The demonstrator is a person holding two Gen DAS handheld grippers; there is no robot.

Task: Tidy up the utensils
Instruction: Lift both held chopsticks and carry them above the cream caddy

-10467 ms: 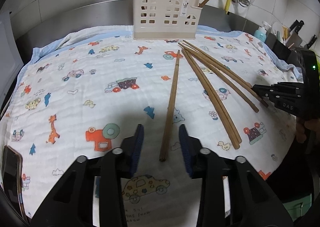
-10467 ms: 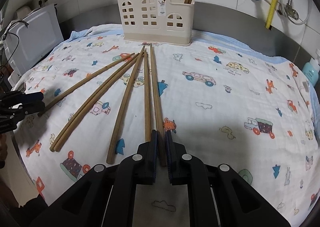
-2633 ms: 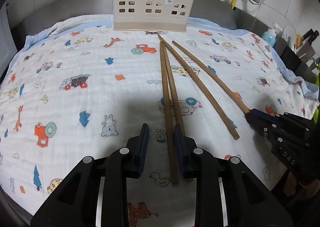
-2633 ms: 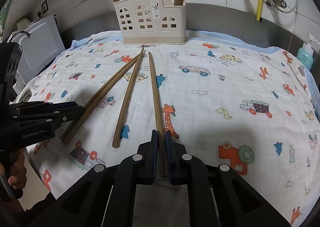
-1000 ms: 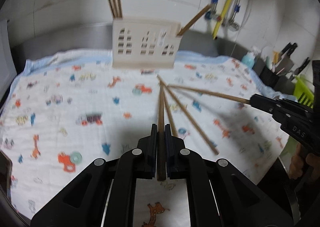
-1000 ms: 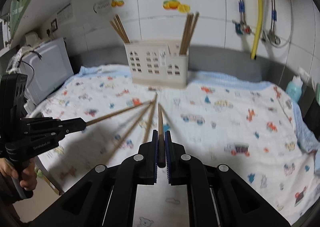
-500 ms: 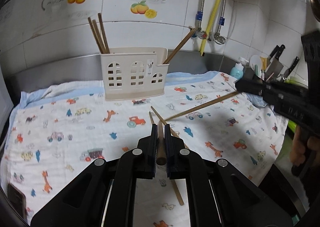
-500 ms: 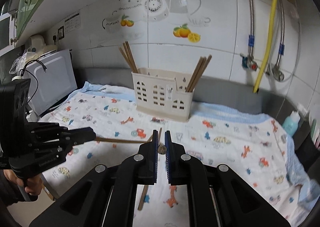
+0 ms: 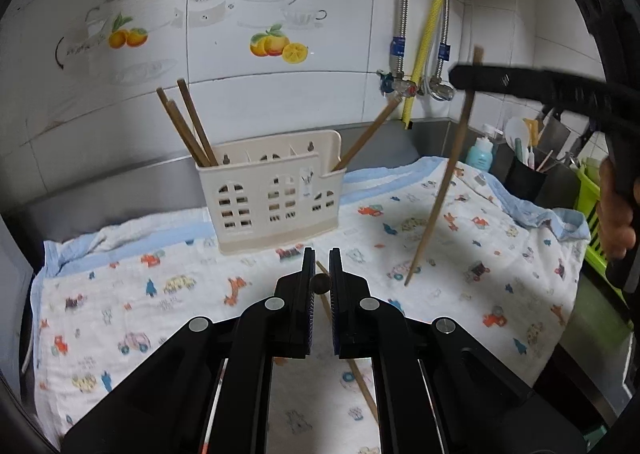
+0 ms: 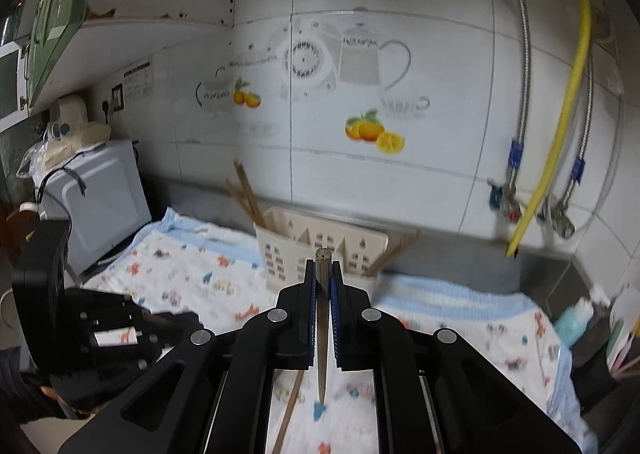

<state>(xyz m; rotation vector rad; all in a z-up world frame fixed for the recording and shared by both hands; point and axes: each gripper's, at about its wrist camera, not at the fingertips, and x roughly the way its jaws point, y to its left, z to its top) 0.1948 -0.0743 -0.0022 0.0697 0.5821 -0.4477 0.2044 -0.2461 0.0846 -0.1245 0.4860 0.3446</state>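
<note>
Jaws of my left gripper [image 9: 321, 284] are clamped on a brown wooden chopstick [image 9: 321, 283], seen end-on. My right gripper [image 10: 323, 282] pinches another brown wooden stick [image 10: 322, 318], which hangs steeply, tip above the white cartoon-print cloth [image 9: 160, 294] covering the counter. Behind stands the cream plastic holder with window cut-outs [image 9: 272, 202], sticks leaning in its left and right ends. One loose chopstick [image 9: 360, 378] lies on the cloth.
</note>
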